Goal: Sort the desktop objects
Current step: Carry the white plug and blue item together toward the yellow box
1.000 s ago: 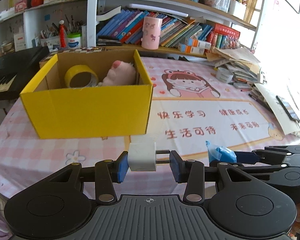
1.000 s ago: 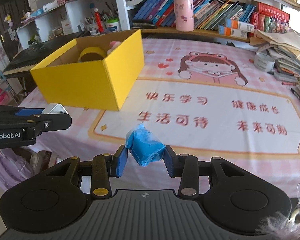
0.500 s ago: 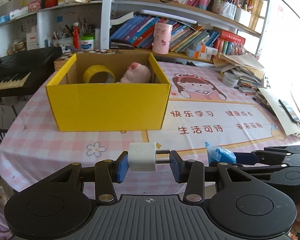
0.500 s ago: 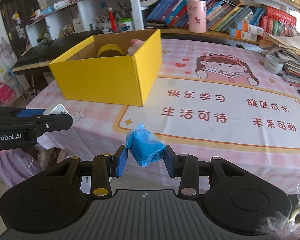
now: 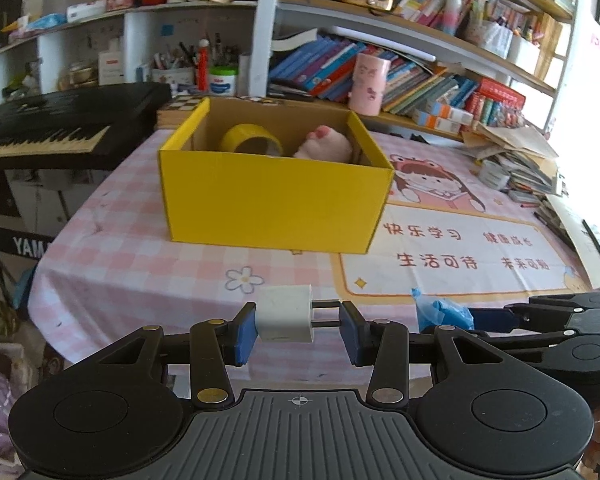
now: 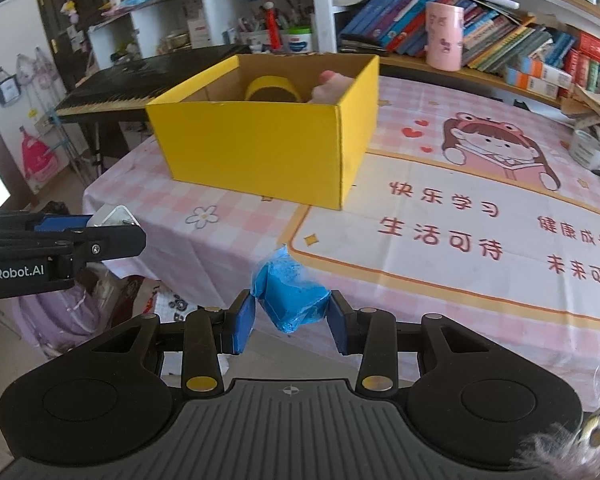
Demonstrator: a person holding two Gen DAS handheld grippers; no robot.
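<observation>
On my right-wrist view, the side of the left gripper [image 6: 112, 220] reads "enRobot.AI", its start cut off at the frame edge. On the tablecloth [image 5: 172, 280], just right of the yellow box [image 5: 272, 196], I read two lines of red Chinese: "快乐学习 健康成长" and beneath it "生活可待 未来可期". Left of the box, the front of the black keyboard [image 5: 52, 128] shows white letters "YAM", the rest hidden. Book spines behind the box are too small to read.

A small white cube-shaped plug adapter [image 5: 285, 314] hangs in the air, metal prongs pointing sideways, off the table's near edge. A crumpled blue plastic-wrapped lump [image 6: 290, 294] hangs beside it. On the table stands an open yellow cardboard box [image 5: 274, 196] holding a yellow tape roll [image 5: 249, 140] and a pink plush toy [image 5: 324, 146].
</observation>
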